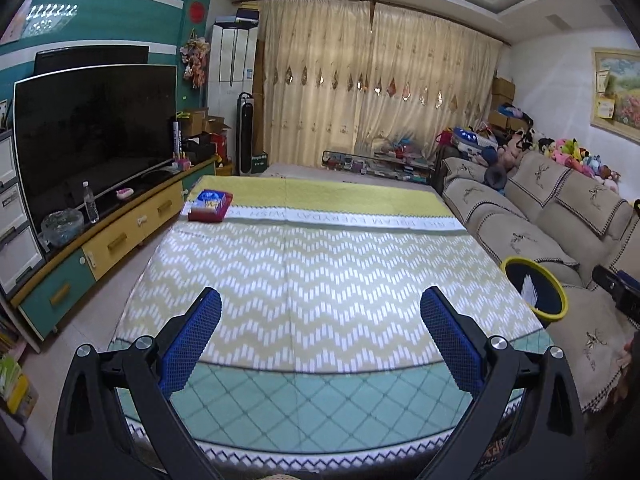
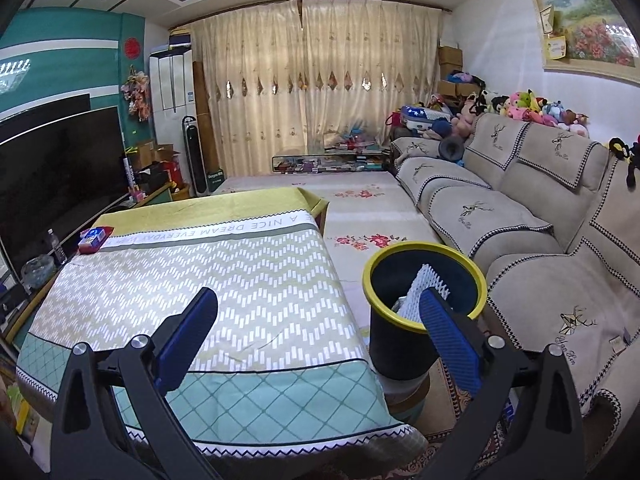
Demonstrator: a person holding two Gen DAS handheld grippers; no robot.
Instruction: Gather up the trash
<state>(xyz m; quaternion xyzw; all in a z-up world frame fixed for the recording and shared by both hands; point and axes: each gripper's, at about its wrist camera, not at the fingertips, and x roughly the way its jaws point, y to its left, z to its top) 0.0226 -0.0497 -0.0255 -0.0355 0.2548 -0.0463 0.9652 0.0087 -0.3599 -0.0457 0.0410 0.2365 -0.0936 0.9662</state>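
Hovering spread and empty, the left claw (image 1: 320, 312) and right claw (image 2: 318, 316) face the tabletop (image 1: 304, 264). At eleven o'clock lies the red box (image 1: 211, 205); probably light, crushable card, so pinch its short sides gently. White foam already sits in the bin (image 2: 424, 304) at two o'clock.

This is a living room in a home. A big dark TV (image 1: 92, 136) stands on a long cabinet with drawers (image 1: 116, 240). A soft sofa (image 2: 532, 216) runs along the wall, with many plush toys (image 2: 536, 110) on its back. Long curtains (image 1: 372, 80) cover the window, and a flower painting (image 2: 588, 28) hangs above the sofa.
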